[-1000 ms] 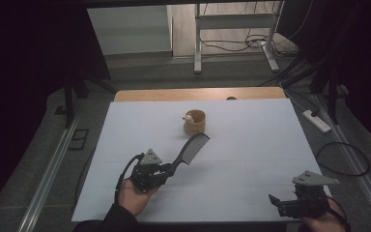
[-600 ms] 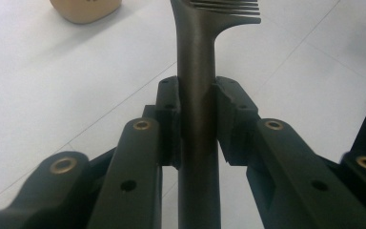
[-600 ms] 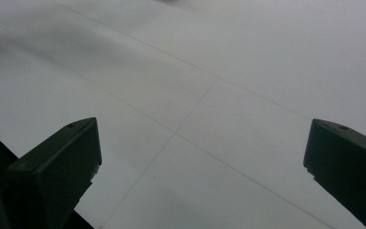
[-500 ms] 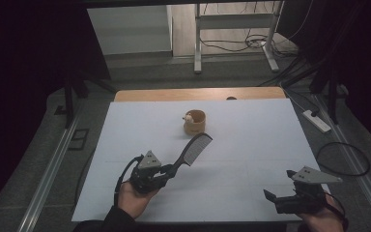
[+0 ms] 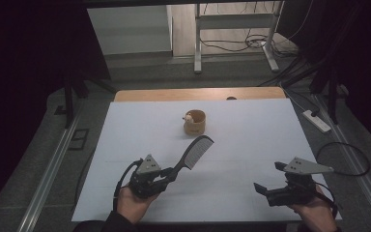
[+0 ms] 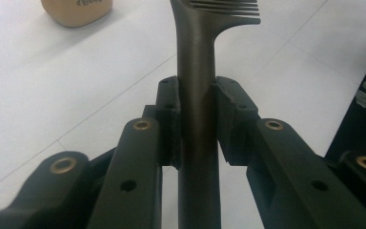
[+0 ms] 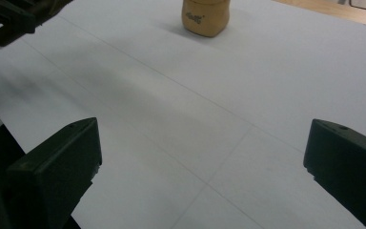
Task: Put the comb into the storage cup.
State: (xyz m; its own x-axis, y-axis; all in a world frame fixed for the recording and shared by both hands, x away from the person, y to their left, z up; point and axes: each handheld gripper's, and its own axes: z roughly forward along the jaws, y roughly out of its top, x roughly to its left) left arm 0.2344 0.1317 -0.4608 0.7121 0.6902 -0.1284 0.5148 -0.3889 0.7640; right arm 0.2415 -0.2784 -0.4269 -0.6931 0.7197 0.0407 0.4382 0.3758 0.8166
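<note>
The left gripper [image 6: 196, 119] has its jaws pressed in on the handle of a dark comb [image 6: 198, 71], one pad on each side; in the left gripper view the handle runs straight up between them and the toothed part is cut off by the top edge, so only the first few teeth can be seen. The high view gives the whole comb [image 5: 193, 155]: a slim handle widening into a long toothed head that slants up and away from the left gripper [image 5: 166, 175], above the white table [image 5: 251, 140], toward its middle. Whether the comb's tip touches the table is hard to tell from there. The right gripper [image 7: 202, 157] has its jaws spread wide with nothing between them but bare table; its own view shows only the two black jaw ends, cut by the lower corners. In the high view it sits at the near right edge of the table [image 5: 270, 186], well apart from the comb. A small tan cup [image 5: 194, 122] stands beyond the comb; the right gripper view shows dark lettering on its side [image 7: 205, 16], too small to read.
</note>
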